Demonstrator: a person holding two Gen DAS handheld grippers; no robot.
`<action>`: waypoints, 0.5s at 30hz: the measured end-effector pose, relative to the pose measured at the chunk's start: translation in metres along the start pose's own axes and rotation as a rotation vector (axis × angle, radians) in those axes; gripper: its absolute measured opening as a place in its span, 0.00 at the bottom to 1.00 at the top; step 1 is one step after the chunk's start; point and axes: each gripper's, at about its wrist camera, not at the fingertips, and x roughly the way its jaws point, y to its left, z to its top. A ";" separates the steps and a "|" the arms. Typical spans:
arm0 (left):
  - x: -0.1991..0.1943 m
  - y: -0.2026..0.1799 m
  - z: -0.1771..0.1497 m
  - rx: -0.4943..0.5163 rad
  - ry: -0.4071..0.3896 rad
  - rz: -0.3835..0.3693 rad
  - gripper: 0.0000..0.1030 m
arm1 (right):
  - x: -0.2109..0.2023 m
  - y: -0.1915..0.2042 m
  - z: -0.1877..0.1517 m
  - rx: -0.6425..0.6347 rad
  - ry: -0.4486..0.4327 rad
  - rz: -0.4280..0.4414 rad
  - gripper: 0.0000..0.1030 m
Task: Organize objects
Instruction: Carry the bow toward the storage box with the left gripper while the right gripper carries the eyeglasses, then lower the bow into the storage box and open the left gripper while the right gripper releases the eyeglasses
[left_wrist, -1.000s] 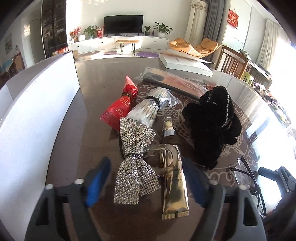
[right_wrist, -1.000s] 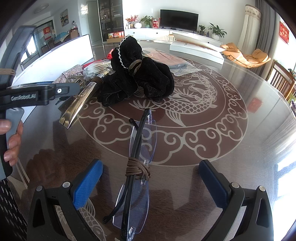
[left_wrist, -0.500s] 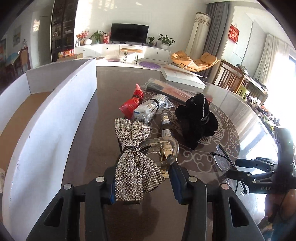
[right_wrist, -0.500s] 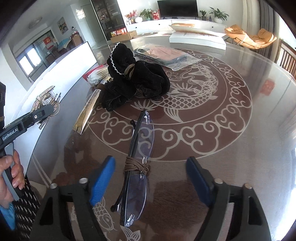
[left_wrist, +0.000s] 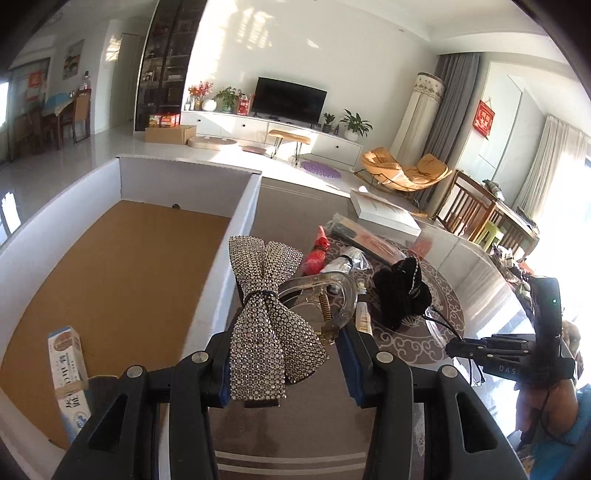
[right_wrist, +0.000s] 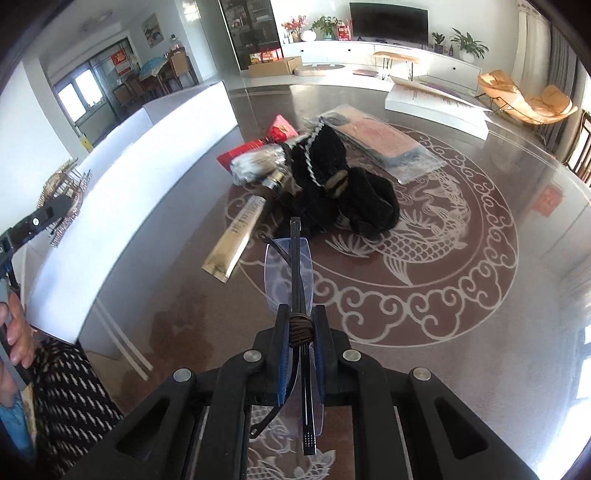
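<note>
My left gripper (left_wrist: 282, 363), raised beside the box (left_wrist: 243, 206) at ten o'clock, clamps the rhinestone bow clip (left_wrist: 267, 314), while my right gripper (right_wrist: 301, 363), level, pinches the folded glasses (right_wrist: 295, 280) above the table (right_wrist: 443, 332).

In the left wrist view the rhinestone bow clip (left_wrist: 271, 321) hangs in front of the left tool (left_wrist: 284, 363), so where the pads (left_wrist: 351, 363) meet it is covered, and the boxed tube (left_wrist: 70, 380) in the cardboard box (left_wrist: 236, 218) carries print too small to read. The gold tube (right_wrist: 236, 240) runs under the black velvet scrunchie (right_wrist: 343, 192), which hides its cap end, and the silver packet (right_wrist: 258, 164) beside it is blurred. The folded glasses (right_wrist: 295, 280) pass down between the right tool's (right_wrist: 301, 360) pads, their lower lens covered by the tool body, and the person's hand (right_wrist: 13, 332) is cut off by the left edge.
</note>
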 end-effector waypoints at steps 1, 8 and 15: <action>-0.007 0.011 0.004 -0.012 -0.012 0.018 0.44 | -0.004 0.012 0.008 -0.003 -0.016 0.036 0.12; -0.032 0.107 0.021 -0.116 0.002 0.180 0.44 | -0.005 0.146 0.068 -0.128 -0.088 0.289 0.12; -0.031 0.166 0.010 -0.141 0.089 0.346 0.45 | 0.042 0.269 0.100 -0.287 -0.092 0.367 0.12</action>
